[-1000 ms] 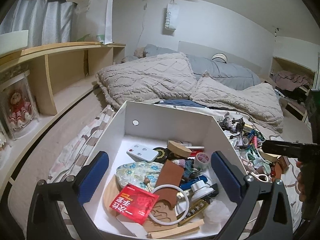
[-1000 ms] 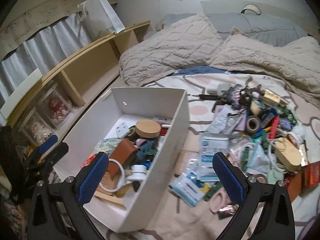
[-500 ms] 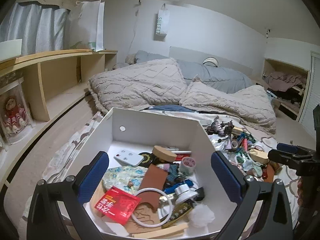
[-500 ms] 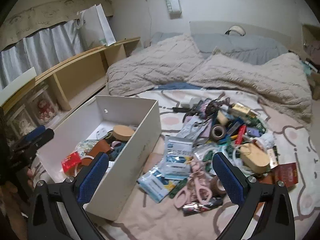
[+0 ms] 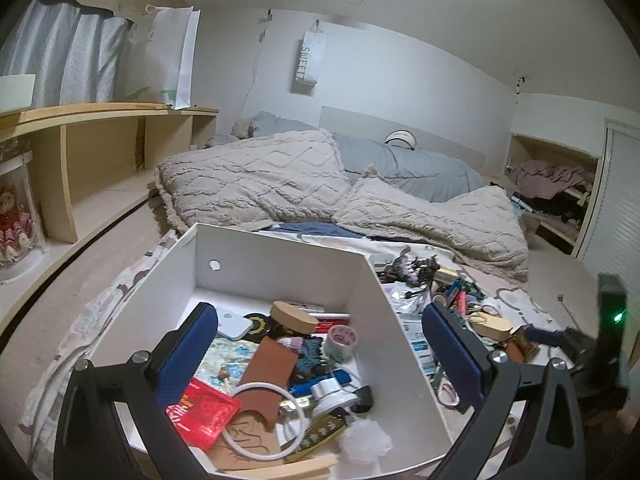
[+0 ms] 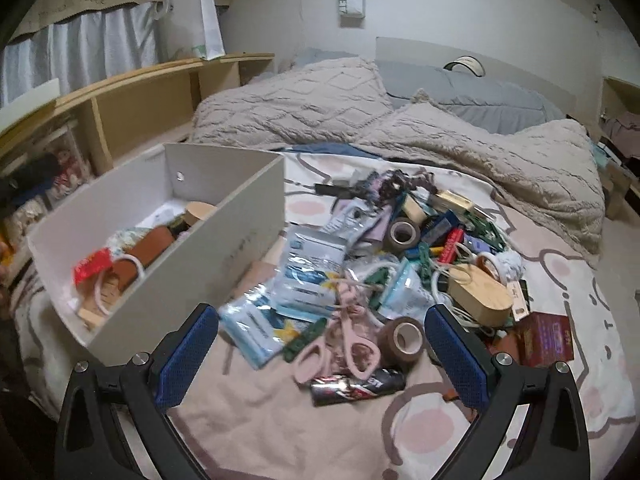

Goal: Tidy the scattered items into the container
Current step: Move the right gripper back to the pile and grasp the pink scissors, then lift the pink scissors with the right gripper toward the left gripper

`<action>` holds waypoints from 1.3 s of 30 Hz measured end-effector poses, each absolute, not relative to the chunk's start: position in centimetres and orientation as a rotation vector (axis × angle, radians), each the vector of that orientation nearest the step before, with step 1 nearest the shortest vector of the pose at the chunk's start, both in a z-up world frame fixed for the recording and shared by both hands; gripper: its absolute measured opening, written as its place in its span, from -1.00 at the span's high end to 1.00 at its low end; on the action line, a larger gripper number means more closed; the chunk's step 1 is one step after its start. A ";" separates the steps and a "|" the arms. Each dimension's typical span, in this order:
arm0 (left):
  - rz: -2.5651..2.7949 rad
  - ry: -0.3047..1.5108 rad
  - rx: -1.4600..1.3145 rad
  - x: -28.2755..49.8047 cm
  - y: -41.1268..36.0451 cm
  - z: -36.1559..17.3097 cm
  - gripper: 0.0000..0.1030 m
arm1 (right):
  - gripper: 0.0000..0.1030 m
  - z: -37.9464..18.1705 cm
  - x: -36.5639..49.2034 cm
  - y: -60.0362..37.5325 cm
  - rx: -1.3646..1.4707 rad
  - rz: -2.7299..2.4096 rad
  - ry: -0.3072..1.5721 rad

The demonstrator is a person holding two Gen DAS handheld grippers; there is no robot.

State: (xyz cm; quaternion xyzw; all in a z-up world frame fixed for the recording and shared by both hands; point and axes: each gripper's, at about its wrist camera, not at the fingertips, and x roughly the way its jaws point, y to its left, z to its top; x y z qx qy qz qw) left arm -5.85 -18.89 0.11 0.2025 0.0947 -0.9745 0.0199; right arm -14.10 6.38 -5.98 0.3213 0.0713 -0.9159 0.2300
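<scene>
pink scissors point(image 6: 344, 340) btwn R gripper point(image 6: 322, 354) fingers

Your left gripper point(image 5: 320, 350) and right gripper point(image 6: 322, 346) are both held level and forward — blue-padded fingers point(image 6: 188, 354) spread wide, nothing between them — with the right gripper's dark body seen at the left view's far edge.

White box point(image 5: 280, 276); pink scissors point(image 6: 352, 344); brown tape roll point(image 6: 402, 338); red packet point(image 5: 204, 412).
</scene>
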 end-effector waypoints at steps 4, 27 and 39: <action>-3.037 0.305 0.621 -5.8 -18.6 0.2 -1.00 | 0.00 -7.6 -14.9 5.7 0.917 -2.496 0.310; -3.072 0.301 0.630 -6.0 -17.4 -0.1 -1.00 | 0.62 -13.7 -16.6 3.8 1.046 -2.412 0.597; -3.137 0.291 0.602 -5.2 -15.3 0.4 -1.00 | 0.63 -12.8 -12.6 6.1 1.028 -2.382 0.521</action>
